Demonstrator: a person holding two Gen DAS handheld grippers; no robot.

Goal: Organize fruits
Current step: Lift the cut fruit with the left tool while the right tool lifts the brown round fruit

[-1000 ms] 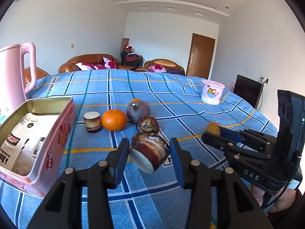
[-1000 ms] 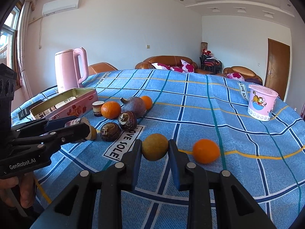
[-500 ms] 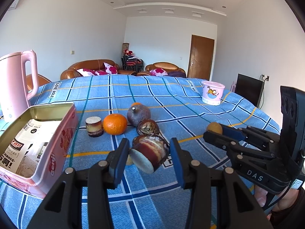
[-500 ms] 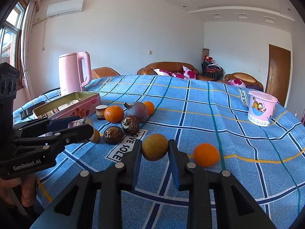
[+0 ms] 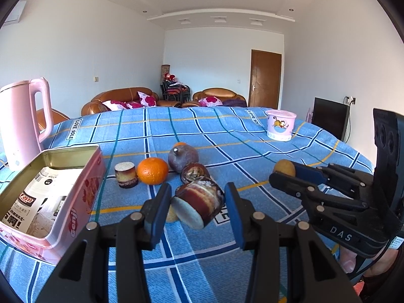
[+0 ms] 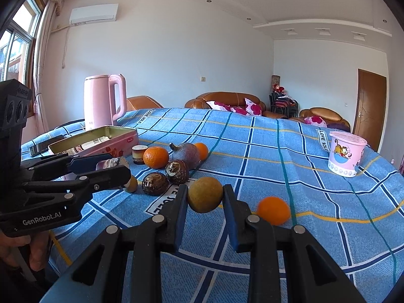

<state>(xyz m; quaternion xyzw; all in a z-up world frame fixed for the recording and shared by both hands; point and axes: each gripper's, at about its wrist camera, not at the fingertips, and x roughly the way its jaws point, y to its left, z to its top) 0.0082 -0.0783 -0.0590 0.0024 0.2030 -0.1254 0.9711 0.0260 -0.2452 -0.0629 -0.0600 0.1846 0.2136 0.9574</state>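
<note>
— Blue checked cloth covers the tabletop [image 5: 252, 265], with sofas and a door behind. What's on it, from the left?

— Far left is a pink kettle [image 5: 24, 123], and beside it an open pink tin [image 5: 83, 202] with only printed paper inside. Next come a short cut stub [image 5: 125, 178], an orange [image 5: 152, 171], a purple fruit [image 5: 183, 161] and a dark brown round one [image 5: 194, 174], all close together.

— And the hands?

— The left gripper [image 5: 196, 197] has its fingers [image 5: 159, 209] clenched on a brown banded chunk [image 5: 199, 203] with a pale cut face. The chunk looks lifted off the cloth, just right of the tin. The right gripper [image 6: 205, 197] is clamped on a yellow-brown fruit [image 6: 205, 194], also carried clear of the cloth. To its right a second orange [image 6: 273, 210] lies loose, and a pink cartoon cup [image 6: 347, 156] stands well apart.

— What has changed in the last second?

— Very little. Both grips are as they were and every loose fruit sits where it did. Only the views have tipped up a bit, so more ceiling shows.

— Meaning?

— I'd say both picks are done and neither piece is placed yet. The tin seems the likely target, and the left chunk is nearest it. The loose fruits remain to be sorted.
</note>
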